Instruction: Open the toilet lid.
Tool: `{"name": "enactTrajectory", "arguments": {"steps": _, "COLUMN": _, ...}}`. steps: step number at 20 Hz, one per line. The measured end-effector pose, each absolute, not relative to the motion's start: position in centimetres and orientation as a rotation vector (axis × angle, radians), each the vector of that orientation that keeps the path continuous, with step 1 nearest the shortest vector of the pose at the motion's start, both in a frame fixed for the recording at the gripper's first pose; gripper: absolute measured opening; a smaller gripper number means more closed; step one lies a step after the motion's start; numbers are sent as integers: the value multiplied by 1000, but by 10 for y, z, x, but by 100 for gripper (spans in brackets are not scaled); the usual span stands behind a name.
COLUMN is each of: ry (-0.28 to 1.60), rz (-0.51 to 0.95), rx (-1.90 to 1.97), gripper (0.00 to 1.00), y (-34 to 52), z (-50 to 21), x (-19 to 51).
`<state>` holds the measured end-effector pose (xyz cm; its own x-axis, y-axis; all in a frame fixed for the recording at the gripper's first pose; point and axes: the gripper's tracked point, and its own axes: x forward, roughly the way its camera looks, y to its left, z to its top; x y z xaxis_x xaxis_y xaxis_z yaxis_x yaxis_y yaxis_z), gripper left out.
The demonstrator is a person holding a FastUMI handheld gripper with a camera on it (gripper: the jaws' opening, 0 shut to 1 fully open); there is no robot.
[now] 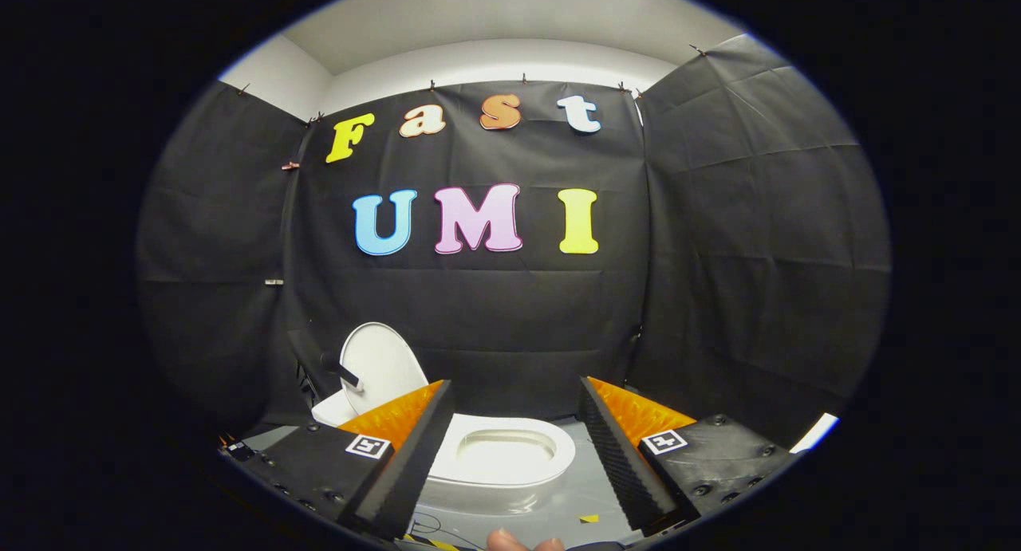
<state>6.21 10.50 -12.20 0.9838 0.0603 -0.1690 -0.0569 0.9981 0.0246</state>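
Although the task is to open it, the toilet lid (pixel 381 367) is seen already raised in the gripper view, standing nearly upright at the far left of the toilet (pixel 510 475), behind the left finger. The seat ring (pixel 558 453) is left lying flat over the bowl, which sits just ahead of and between the fingers. The gripper (pixel 510 447) is held released, its ribbed pads spread wide with nothing grasped between them. A dark handle-like piece (pixel 341 371) is seen on the lid's face. Fingertips of a person's hand (pixel 522 543) are glimpsed at the near edge, below the gripper. The work is judged to be done or nearly so. If the lid is not fully settled against its stop, it could be tipped forward and dropped shut by a careless brush from the left finger.
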Motion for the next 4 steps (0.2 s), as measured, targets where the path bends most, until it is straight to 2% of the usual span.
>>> {"name": "enactTrajectory", "arguments": {"steps": 4, "ry": 181, "rz": 67, "rx": 21, "gripper": 98, "y": 109, "z": -127, "x": 62}}
